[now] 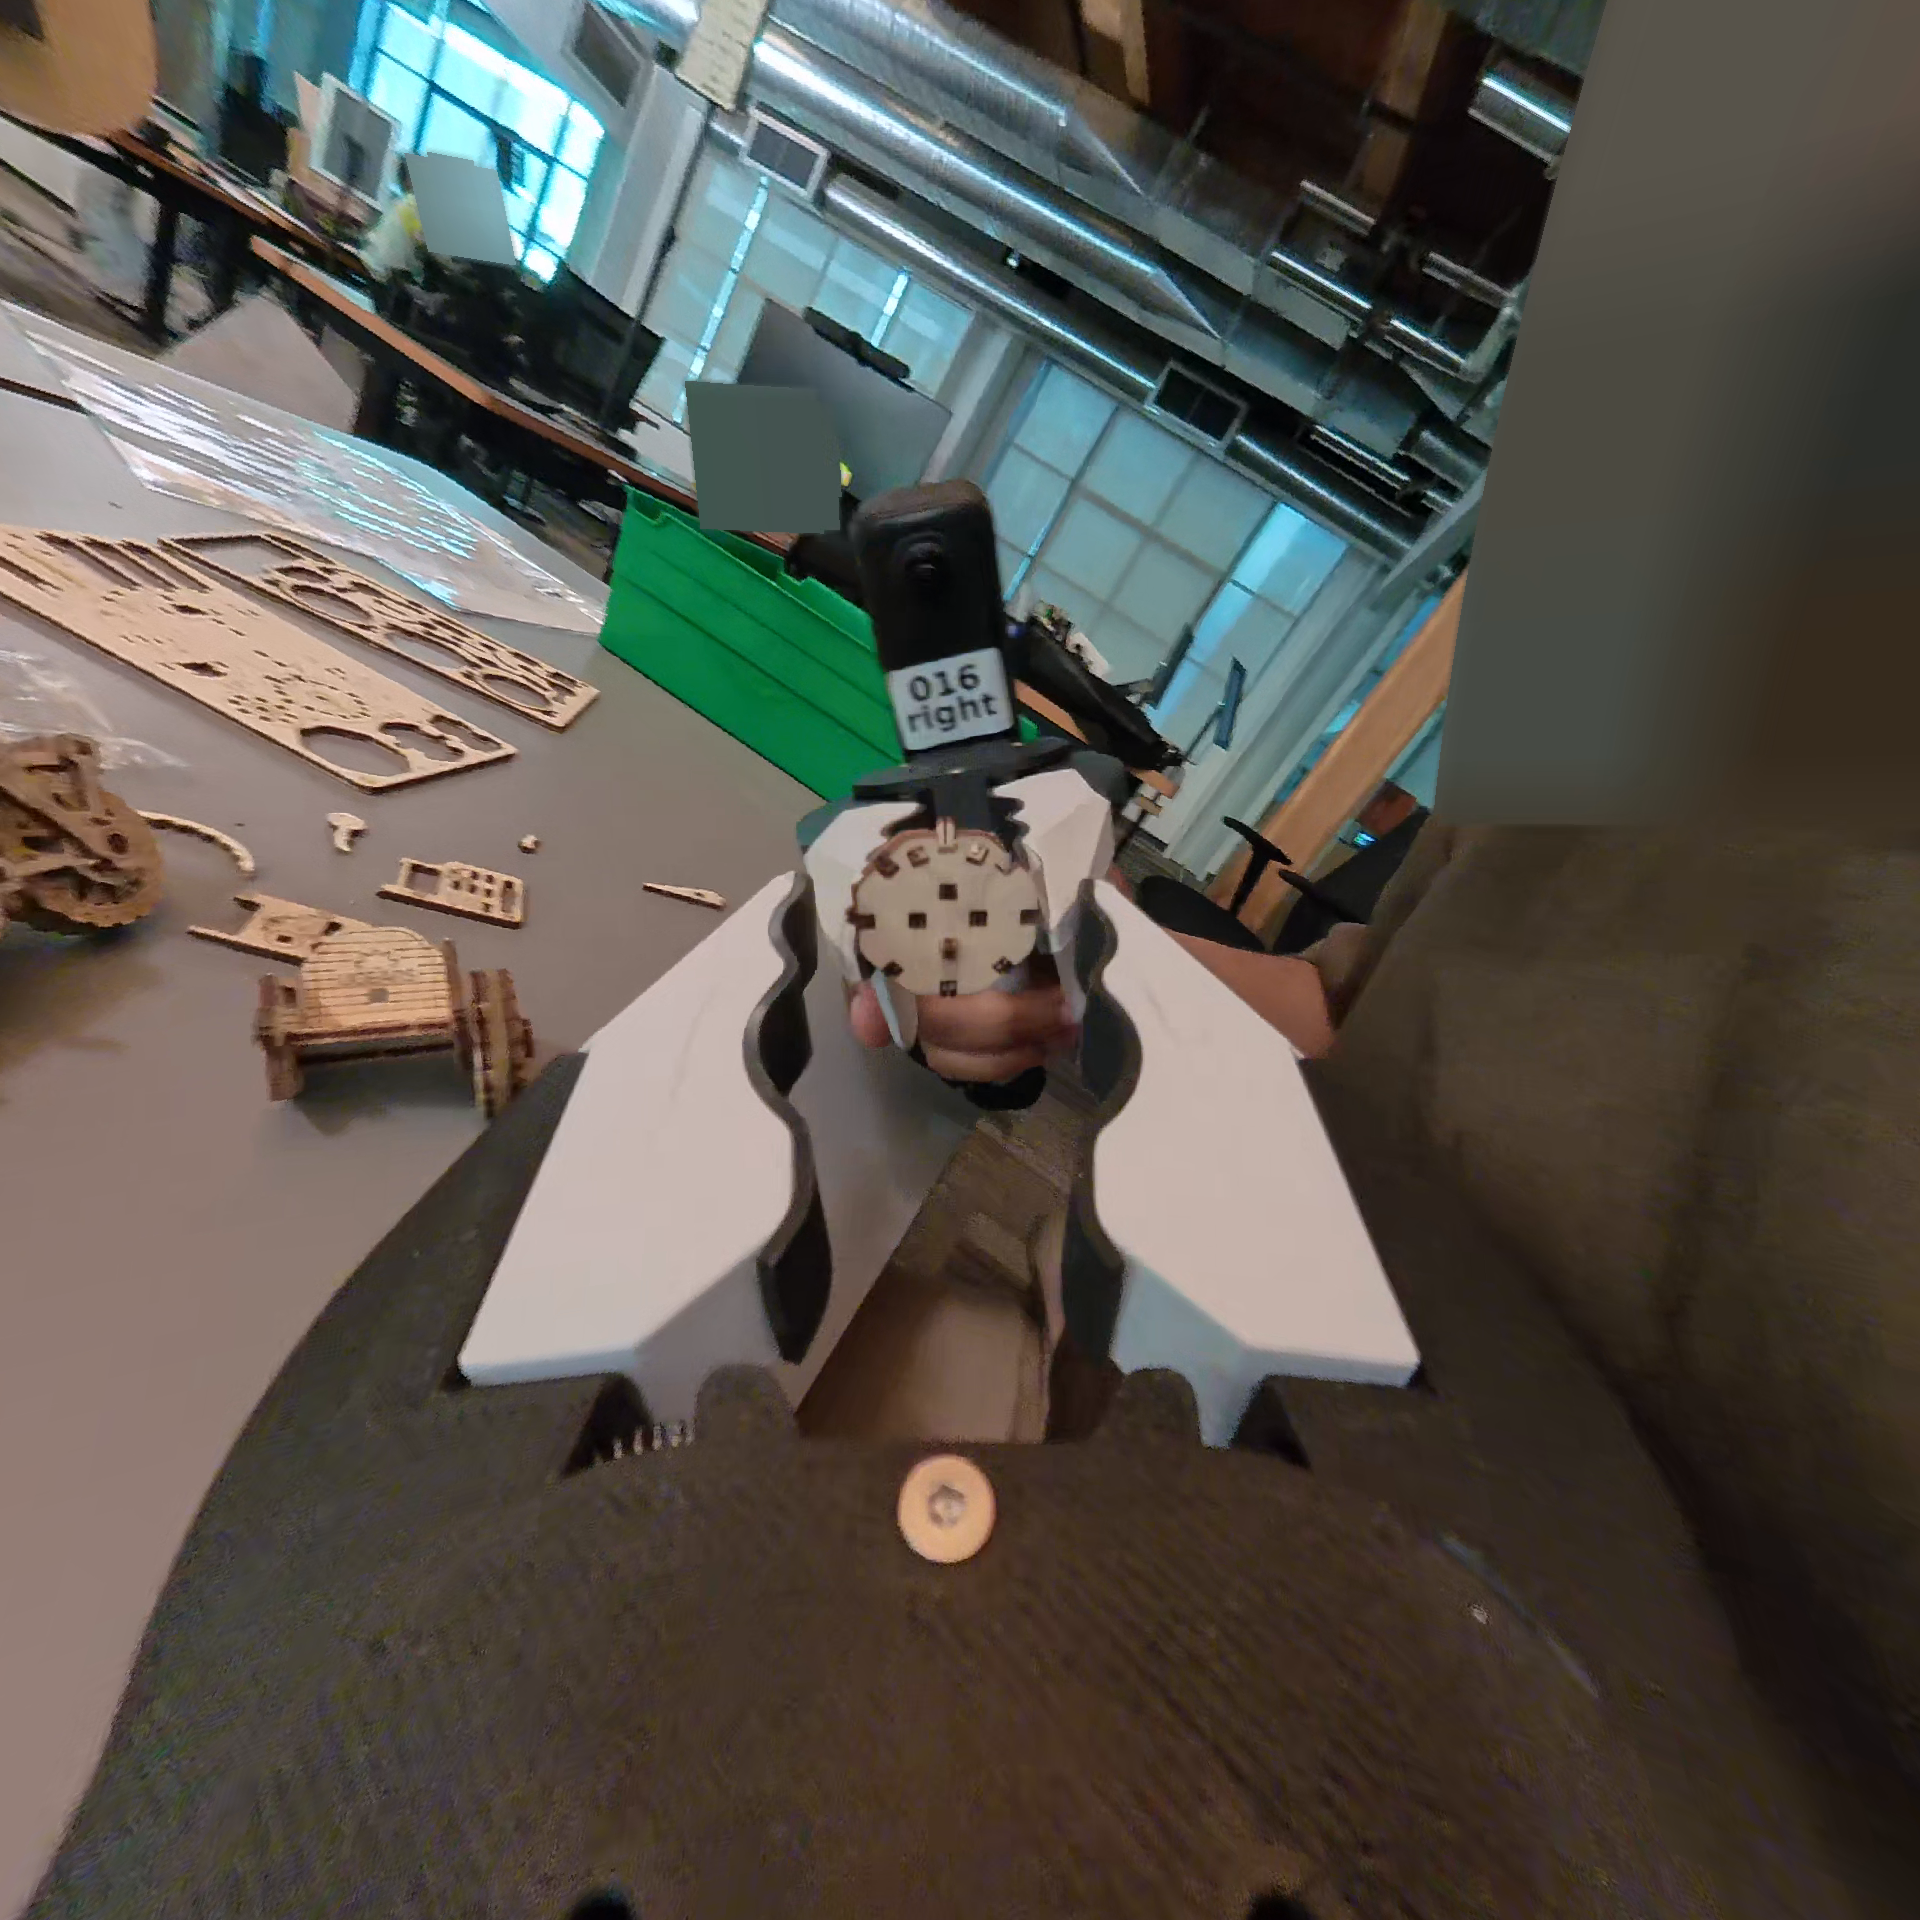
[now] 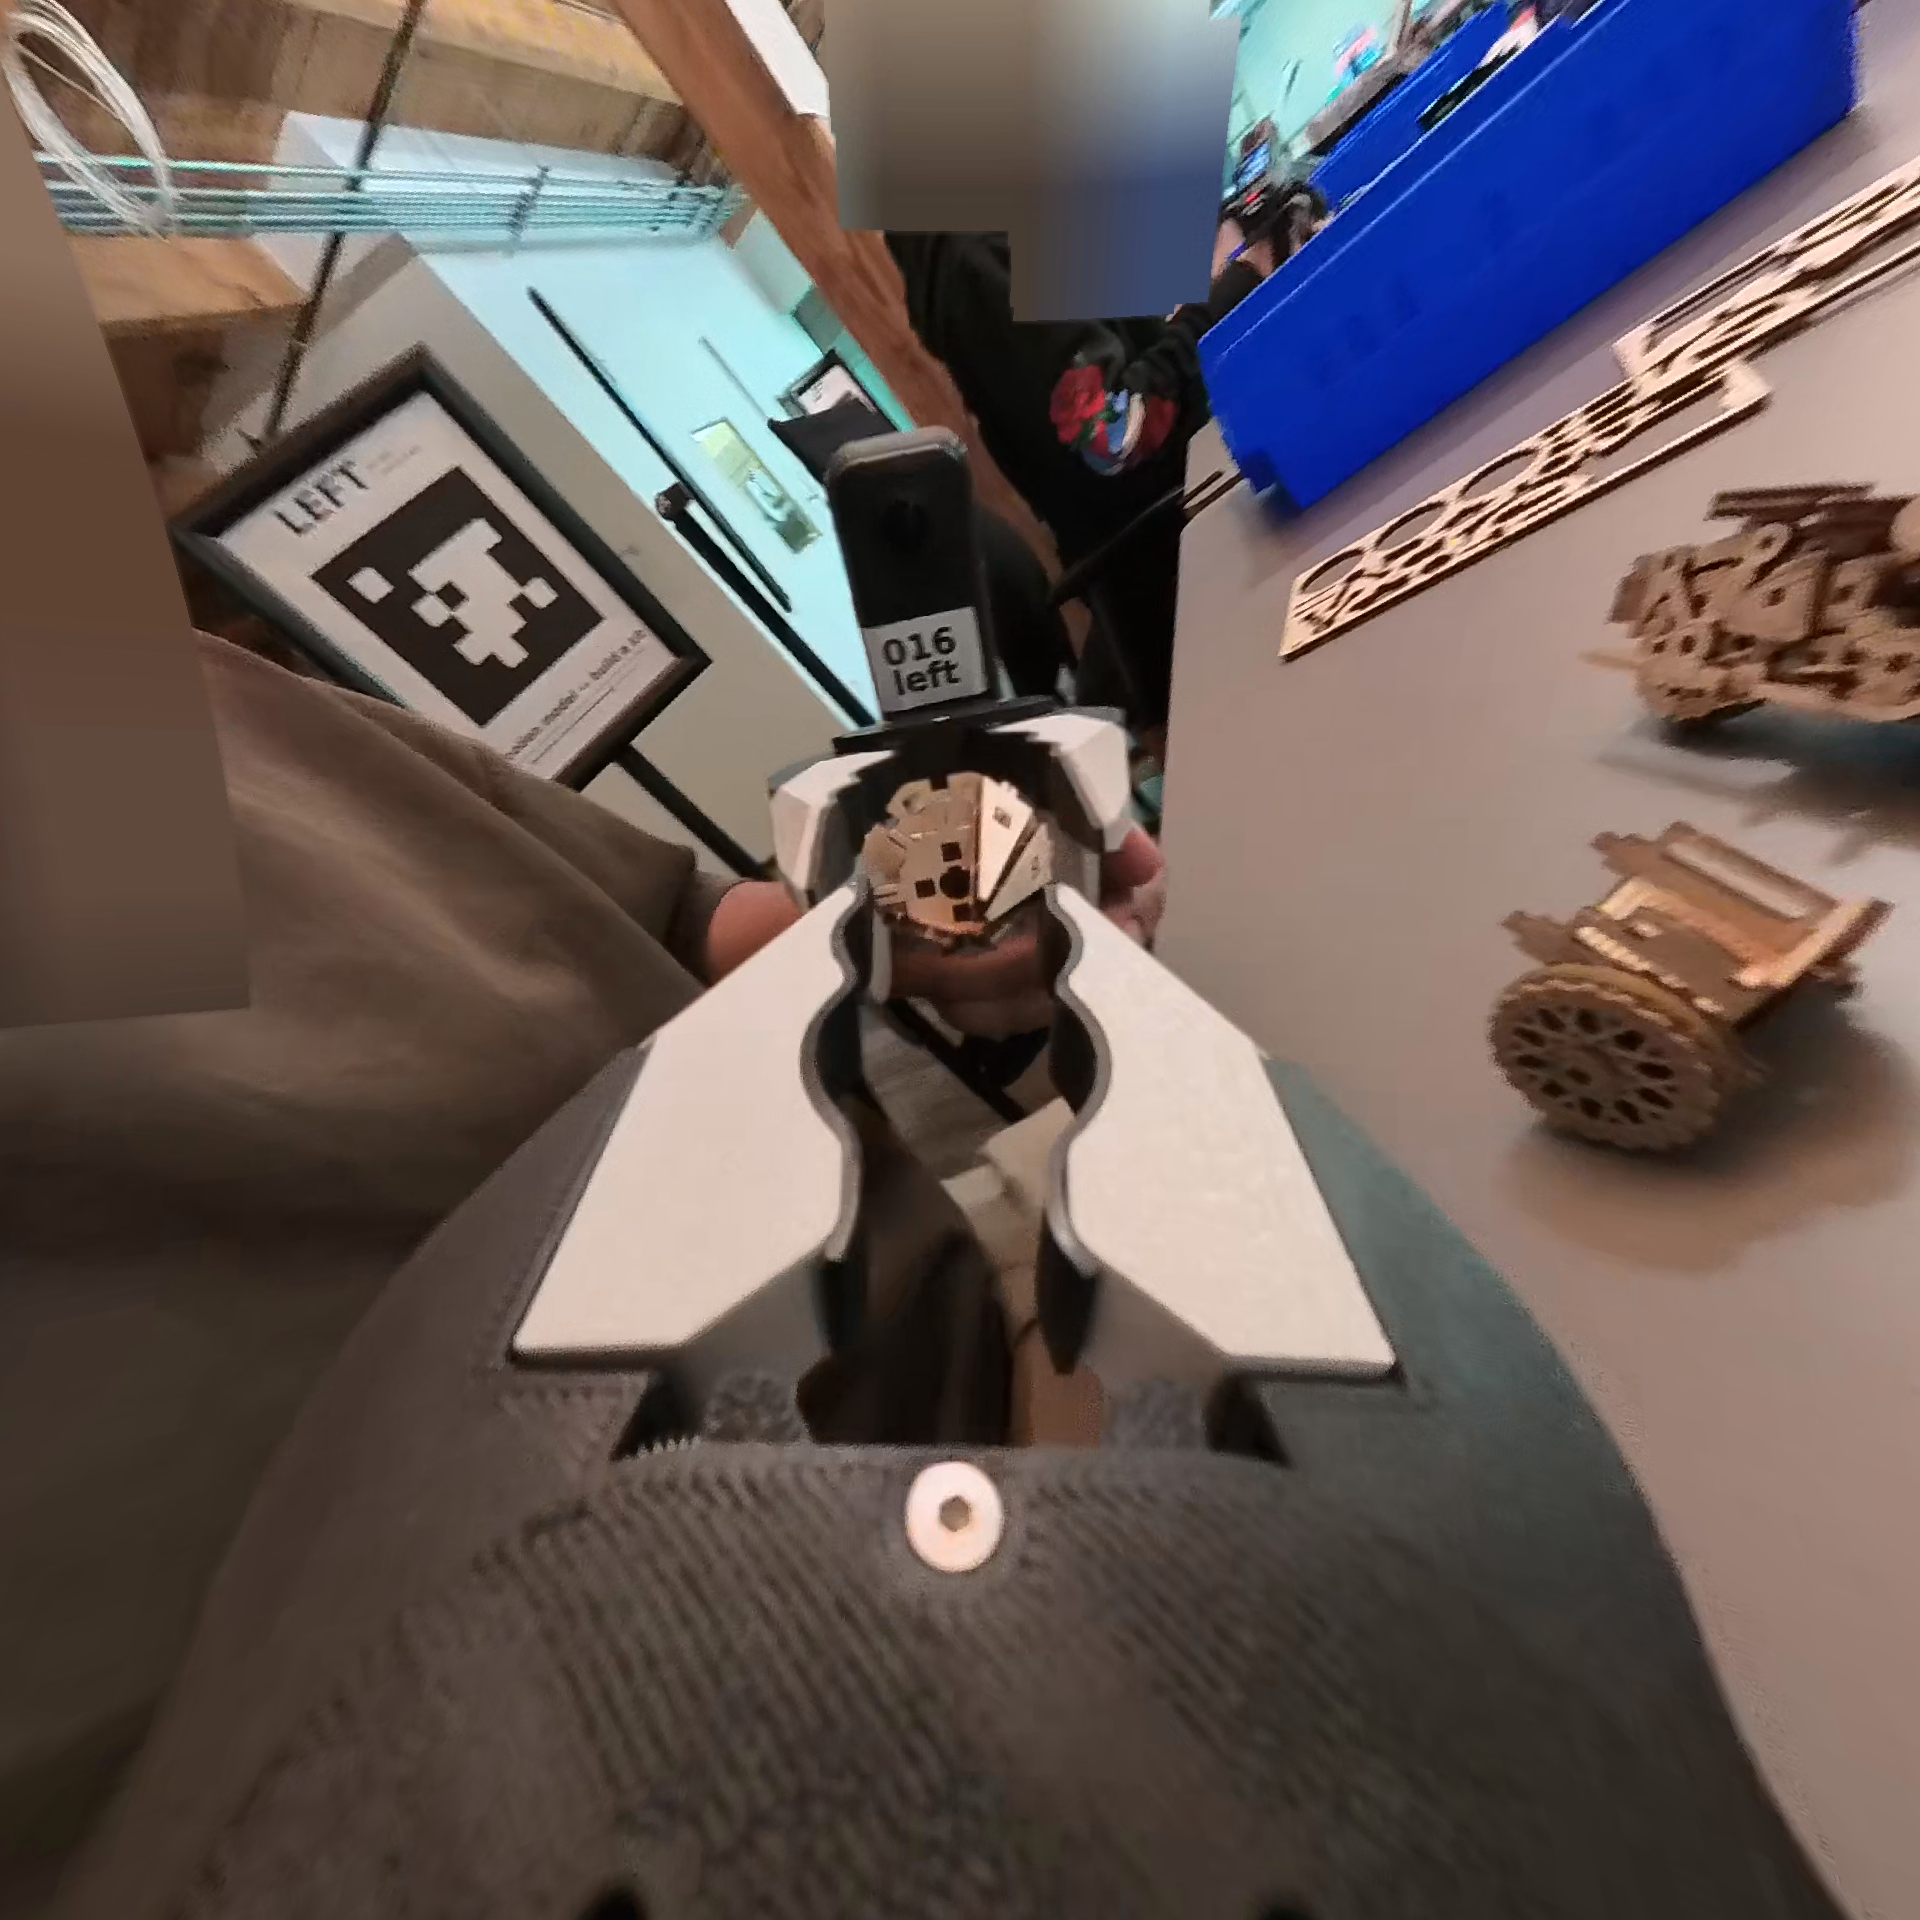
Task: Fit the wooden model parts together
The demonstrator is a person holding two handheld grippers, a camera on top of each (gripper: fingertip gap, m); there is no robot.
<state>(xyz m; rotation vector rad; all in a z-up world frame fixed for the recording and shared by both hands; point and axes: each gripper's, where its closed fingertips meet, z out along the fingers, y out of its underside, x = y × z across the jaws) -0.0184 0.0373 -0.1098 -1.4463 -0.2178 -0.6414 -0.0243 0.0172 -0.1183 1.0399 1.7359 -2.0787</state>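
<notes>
Daylight from the far windows (image 1: pixel 1164 520) fills the left wrist view evenly, with soft shadows under the wooden cart (image 1: pixel 384 1008) on the grey table (image 1: pixel 208 1195). Both views bow at the edges. The right wrist view is smeared, blurring the wooden models (image 2: pixel 1766 623).

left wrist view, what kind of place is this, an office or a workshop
Probably a shared workshop or lab in an industrial-style building. Exposed silver ducts run under the ceiling, long work tables stand before big windows, and laser-cut wooden sheets lie on the grey table.
</notes>
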